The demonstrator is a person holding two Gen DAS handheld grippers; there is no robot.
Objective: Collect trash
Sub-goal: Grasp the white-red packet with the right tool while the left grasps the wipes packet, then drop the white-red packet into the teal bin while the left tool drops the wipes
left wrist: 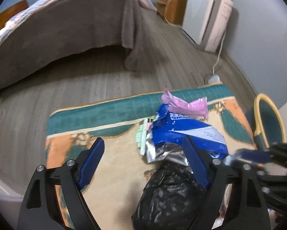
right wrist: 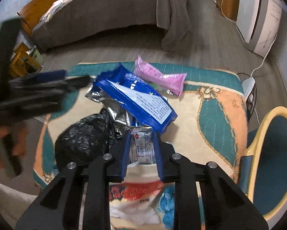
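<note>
Several wrappers lie heaped on the patterned rug [right wrist: 216, 115], toward the rug's far edge and its middle: a pink packet [right wrist: 158, 76] nearest that edge, a large blue bag [right wrist: 135, 95] slanting from far left down to near right, silver foil [right wrist: 105, 97] beneath it, and a crumpled black plastic bag [right wrist: 84, 138] on the near left side.

The right gripper [right wrist: 141, 145] is clenched on a small silver sachet [right wrist: 142, 147] — the blue pads press its two long sides, so the sachet's long axis runs straight along the fingers, pointing away toward the blue bag. Its near end disappears between the jaws; below them a red-and-white packet [right wrist: 135, 191] shows, blurred.

The left gripper [left wrist: 143, 153] is released, jaws wide with nothing between the pads. From its own camera, the black plastic bag [left wrist: 170, 195] sits low and to the right, partly behind the right finger [left wrist: 195, 163], while the blue bag [left wrist: 183, 132] lies just ahead of that fingertip. So the left hand looks the nearer one for the black bag, and it would need to shift right to straddle it — a judgement, since blur hides the exact gap.

A round-backed chair [right wrist: 274, 163] stands off the rug's right edge.
</note>
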